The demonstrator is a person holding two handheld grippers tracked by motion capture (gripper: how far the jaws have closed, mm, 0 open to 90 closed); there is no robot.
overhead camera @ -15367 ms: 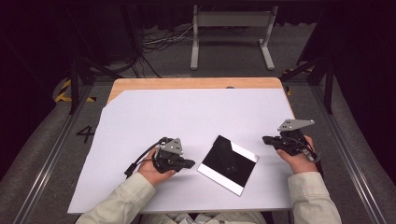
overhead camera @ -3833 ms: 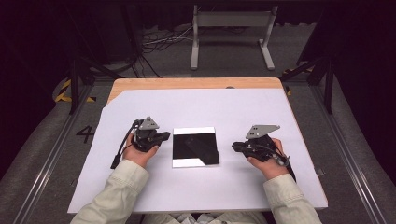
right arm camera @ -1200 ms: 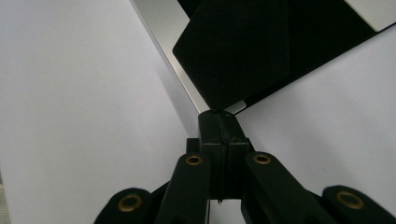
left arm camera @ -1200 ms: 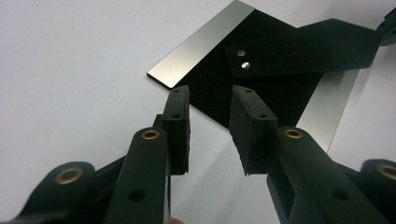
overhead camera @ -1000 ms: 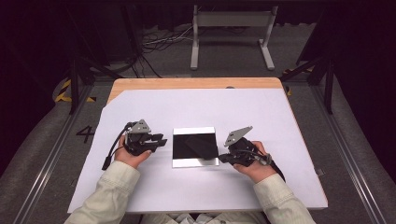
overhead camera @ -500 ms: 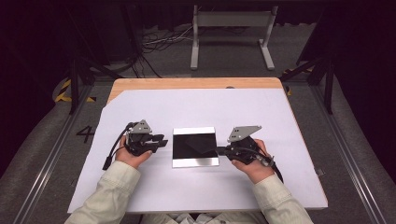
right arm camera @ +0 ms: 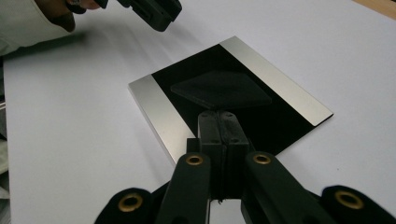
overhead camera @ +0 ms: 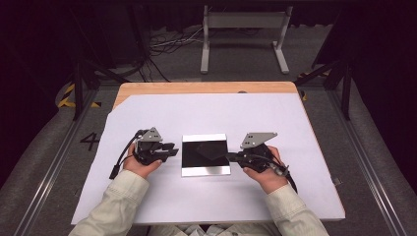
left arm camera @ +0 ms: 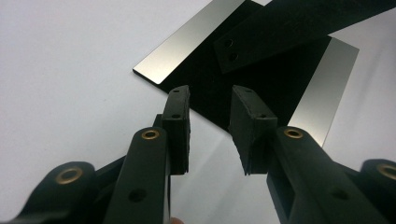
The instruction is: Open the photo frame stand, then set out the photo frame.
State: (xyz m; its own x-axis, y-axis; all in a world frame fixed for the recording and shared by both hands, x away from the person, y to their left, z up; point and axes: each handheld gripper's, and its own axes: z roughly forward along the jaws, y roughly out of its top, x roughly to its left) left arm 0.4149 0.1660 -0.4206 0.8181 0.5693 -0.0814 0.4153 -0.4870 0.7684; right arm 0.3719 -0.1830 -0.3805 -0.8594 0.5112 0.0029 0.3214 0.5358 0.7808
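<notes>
A glossy black panel [overhead camera: 196, 162] with a silver strip along its far and near edges lies flat on the white sheet [overhead camera: 255, 113]. A dim grey patch shows on its face; I cannot tell if it is a reflection. My right gripper [overhead camera: 229, 157] is shut with nothing between its jaws, its tips [right arm camera: 218, 115] at the panel's [right arm camera: 280, 116] right edge. My left gripper [overhead camera: 173, 149] is open just left of the panel. In the left gripper view its tips [left arm camera: 210, 98] hang over the panel's [left arm camera: 201, 79] near edge, and the right gripper's black jaws [left arm camera: 280, 32] reach in from the far side.
The white sheet covers most of a wooden table [overhead camera: 196, 88], whose far edge shows bare. A metal stand [overhead camera: 243, 34] and cables sit on the floor behind. Rails run along both sides of the table. The left gripper [right arm camera: 154, 11] shows across the panel.
Since the oldest frame the panel has gone from askew to square in the middle. The right gripper has come in to its right edge. Over the last half second nothing has moved.
</notes>
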